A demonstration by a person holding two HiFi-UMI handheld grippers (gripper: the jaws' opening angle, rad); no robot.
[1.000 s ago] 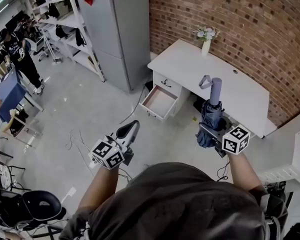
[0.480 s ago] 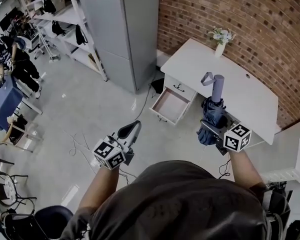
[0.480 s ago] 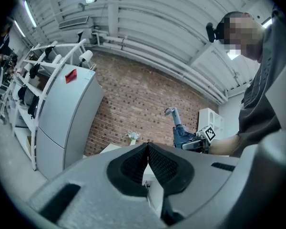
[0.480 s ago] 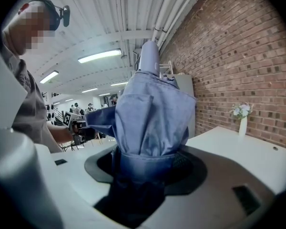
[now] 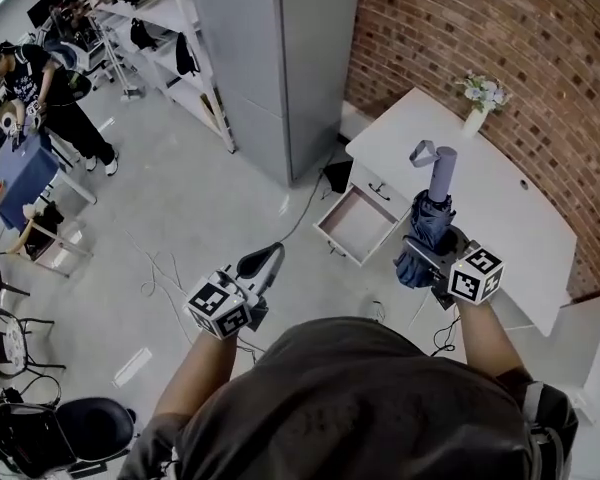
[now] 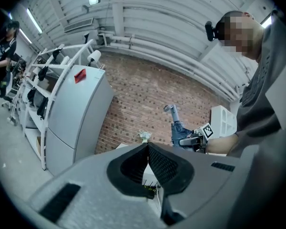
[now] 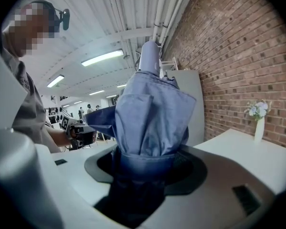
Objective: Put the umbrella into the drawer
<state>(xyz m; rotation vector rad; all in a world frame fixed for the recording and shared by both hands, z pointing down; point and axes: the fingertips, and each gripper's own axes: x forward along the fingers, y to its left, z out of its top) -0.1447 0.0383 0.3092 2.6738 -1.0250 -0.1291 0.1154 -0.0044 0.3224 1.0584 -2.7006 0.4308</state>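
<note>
A folded blue umbrella [image 5: 425,230] with a lilac handle stands upright in my right gripper [image 5: 420,253], whose jaws are shut on its cloth body; the umbrella [image 7: 150,123] fills the right gripper view. My left gripper [image 5: 265,261] hangs at the lower left with its black pads together and nothing between them, seen close in the left gripper view [image 6: 148,163]. The white desk [image 5: 500,193] stands against the brick wall, and its top drawer [image 5: 355,225] is pulled out and looks empty. The umbrella is held above the floor just right of the drawer.
A vase of flowers [image 5: 478,103] stands on the desk's far corner. A tall grey cabinet [image 5: 275,58] and white shelving [image 5: 150,38] lie beyond. A person [image 5: 40,93] stands at far left near a blue table. Cables trail over the grey floor [image 5: 180,228]; an office chair [image 5: 50,433] sits lower left.
The view has shifted so the desk and open drawer sit further right and nearer my grippers. The right gripper keeps its hold on the umbrella; the left stays shut.
</note>
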